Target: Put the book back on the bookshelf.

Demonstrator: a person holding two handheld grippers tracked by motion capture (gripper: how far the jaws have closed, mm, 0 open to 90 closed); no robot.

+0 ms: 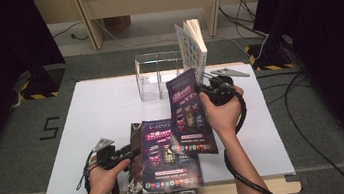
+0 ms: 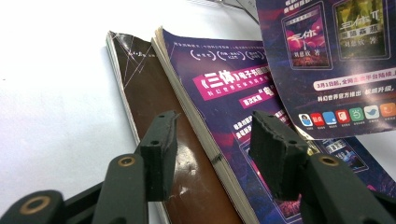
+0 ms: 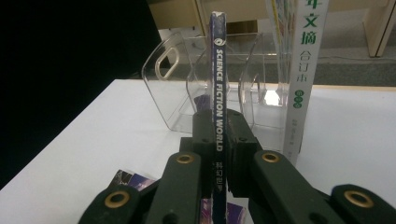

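A purple magazine (image 1: 190, 115) hangs upright above the table, with my right gripper (image 1: 211, 91) shut on its spine. In the right gripper view the spine (image 3: 218, 70) reads "SCIENCE FICTION WORLD" and sits pinched between the pads of that gripper (image 3: 219, 144). A second purple magazine (image 1: 167, 153) lies flat on a brown one (image 1: 135, 167) at the table's near edge. My left gripper (image 1: 126, 156) hovers at their left side. Its jaws (image 2: 215, 154) stand open over the brown cover (image 2: 154, 102) and the purple cover's page edges (image 2: 224, 84), with nothing pressed between them.
A clear plastic file holder (image 1: 154, 76) stands at the back middle of the white table top (image 1: 101, 111), with a white book (image 1: 193, 49) upright in its right slot. The holder (image 3: 177, 93) and the book's spine (image 3: 301, 70) lie just beyond the held magazine. Cables trail on the floor at right.
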